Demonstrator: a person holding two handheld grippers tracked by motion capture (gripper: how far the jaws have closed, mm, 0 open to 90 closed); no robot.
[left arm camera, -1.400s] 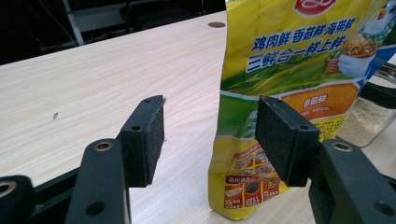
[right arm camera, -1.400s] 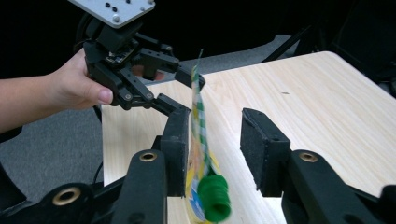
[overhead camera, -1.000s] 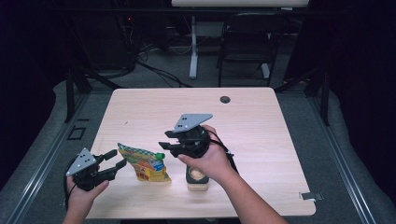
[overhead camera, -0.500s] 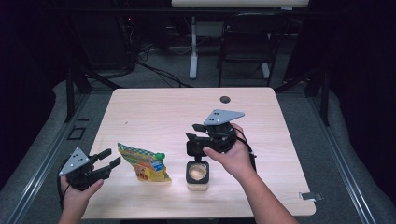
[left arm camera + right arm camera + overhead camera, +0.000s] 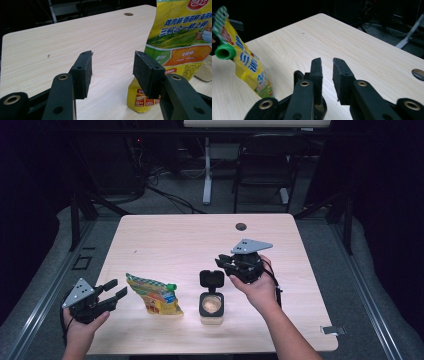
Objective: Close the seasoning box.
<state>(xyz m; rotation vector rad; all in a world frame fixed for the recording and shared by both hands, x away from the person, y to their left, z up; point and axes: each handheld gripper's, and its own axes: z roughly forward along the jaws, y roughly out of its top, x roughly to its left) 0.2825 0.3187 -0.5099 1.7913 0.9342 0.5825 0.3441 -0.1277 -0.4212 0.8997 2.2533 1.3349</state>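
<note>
Down near the front edge of the counter [image 5: 165, 240], about midway along it, stands a small clear jar [image 5: 211, 308] with its black flip lid [image 5: 211, 279] swung up and back, so the mouth is open; inside it sits a pale tan, grainy filling that comes most of the way up, and what it is cannot be told. Just to the left of the jar, apart from it, lies a yellow snack pouch [image 5: 154, 294] with green and orange printing and a green screw cap [image 5: 171, 287] at the end nearest the jar; the pouch is closed and its contents cannot be seen. The right claw [image 5: 223, 262] is held above the counter just right of the raised lid, close to it, pointing toward the left side; its jaws have just been closing and now stand narrow, with a thin gap and nothing between them, as the right gripper view shows over bare wood with the pouch off to one side. The left claw [image 5: 116, 289] hangs at the front left corner of the counter, aimed at the pouch and stopping short of it; its jaws have been easing inward but stand wide, and in the left gripper view the pouch [image 5: 175, 45] rises behind the one pad without being pinched. A round cable hole [image 5: 241, 226] sits near the far edge.
</note>
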